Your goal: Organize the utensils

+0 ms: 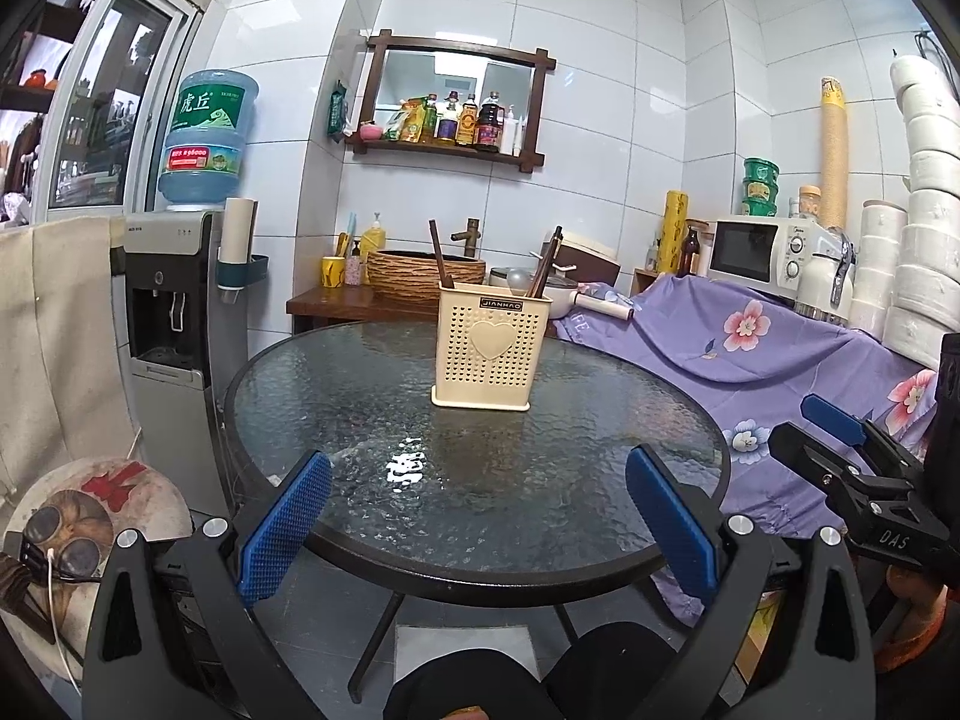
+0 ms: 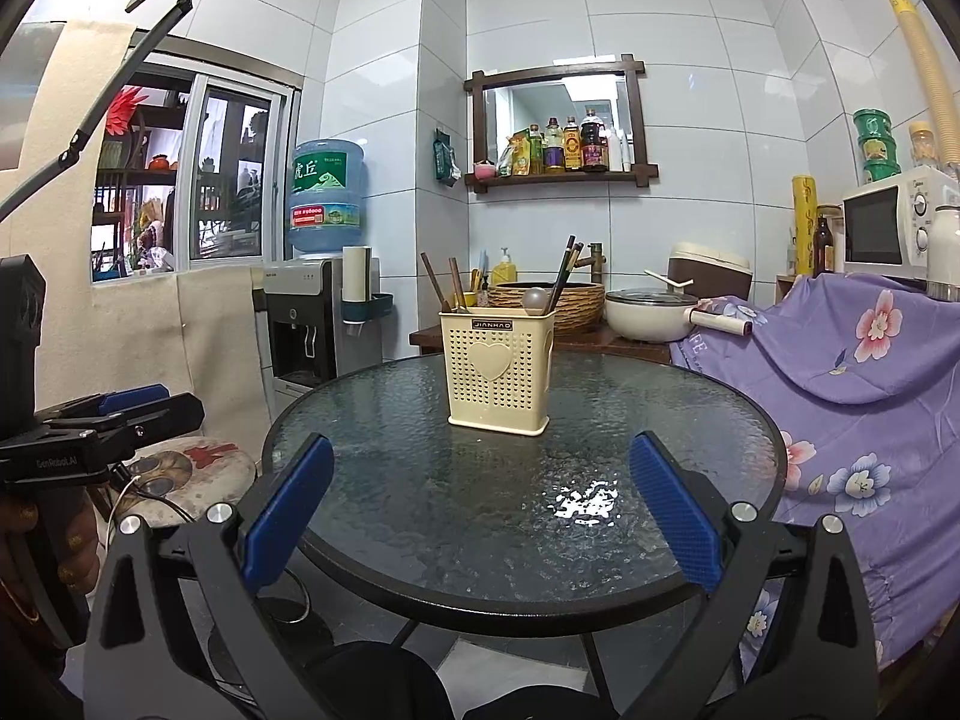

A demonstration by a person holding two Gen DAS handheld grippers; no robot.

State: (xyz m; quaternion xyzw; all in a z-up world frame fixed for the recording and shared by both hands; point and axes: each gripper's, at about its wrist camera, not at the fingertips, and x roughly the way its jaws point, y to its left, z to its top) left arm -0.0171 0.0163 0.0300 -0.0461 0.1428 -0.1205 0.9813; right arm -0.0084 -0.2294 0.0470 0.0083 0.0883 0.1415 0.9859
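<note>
1. My left hand-held gripper (image 1: 477, 531) hangs at the near edge of the round glass surface (image 1: 336, 396), its blue pads spread wide with nothing between them.
2. My right hand-held gripper (image 2: 480, 525) is held the same way, wide open and empty; its black frame reads "DAS" in the left wrist view, and the left one's frame reads "GenRobot.AI" in the right wrist view.
3. The cream utensil holder (image 1: 491, 351) stands upright near the middle of the surface, well apart from both grippers. A black label at its rim reads "JIANHAO", above a raised heart.
4. Dark chopsticks (image 2: 564, 269) and a spoon (image 2: 534, 299) stick up out of the holder.
5. The blue water jug (image 1: 207, 138) on the dispenser carries the characters "虎丘".
</note>
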